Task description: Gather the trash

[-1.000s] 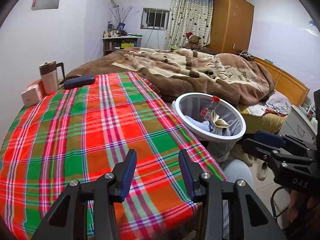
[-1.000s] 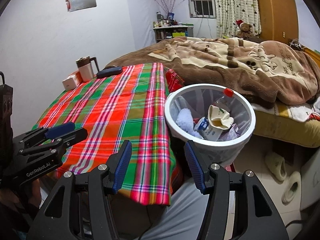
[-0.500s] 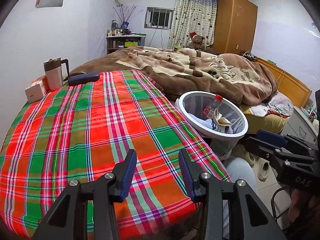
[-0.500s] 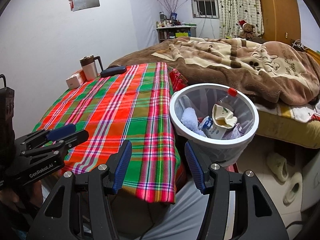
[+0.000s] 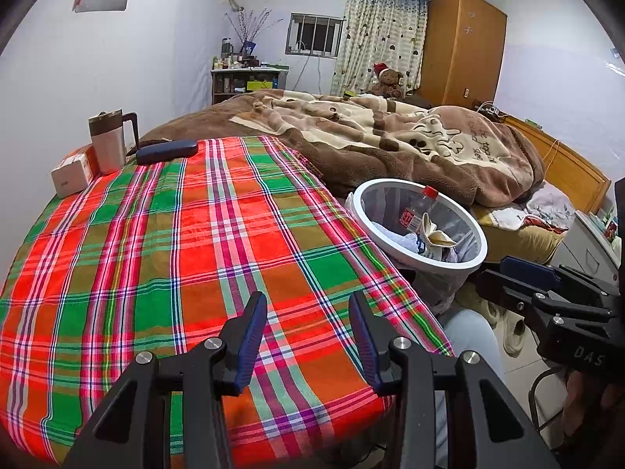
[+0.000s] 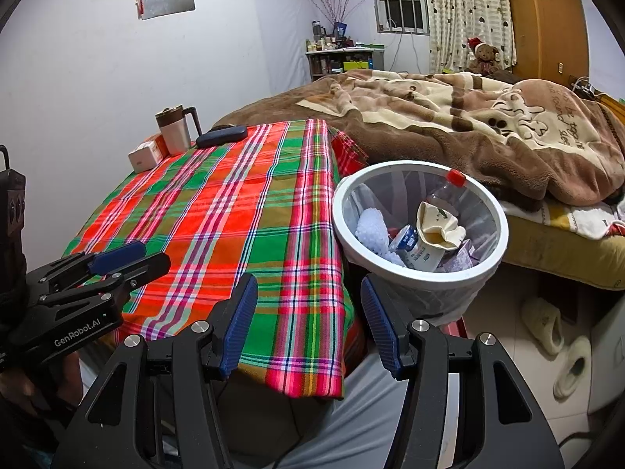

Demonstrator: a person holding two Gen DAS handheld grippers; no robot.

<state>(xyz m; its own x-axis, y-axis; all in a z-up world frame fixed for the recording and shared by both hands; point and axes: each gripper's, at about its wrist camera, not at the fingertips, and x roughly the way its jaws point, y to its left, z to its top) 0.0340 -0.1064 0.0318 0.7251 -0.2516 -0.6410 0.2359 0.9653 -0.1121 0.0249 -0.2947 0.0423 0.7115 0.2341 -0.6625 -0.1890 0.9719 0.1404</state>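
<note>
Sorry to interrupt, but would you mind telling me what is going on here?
A person is collecting trash with a gripper in each hand. Both the left gripper and the right gripper are open and hold nothing. The bin beside the table already holds a bottle, a crushed carton and other scraps. A mug, a box and a dark case stand at the table's far end.

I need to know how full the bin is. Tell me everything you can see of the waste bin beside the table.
The waste bin is round, with a white rim and a thin clear liner that sags below it. It stands upright at the plaid table's corner, next to the bed. Inside lie a clear bottle with a red cap, a crumpled paper cup, a small carton and something white. The contents stay below the rim.
</note>
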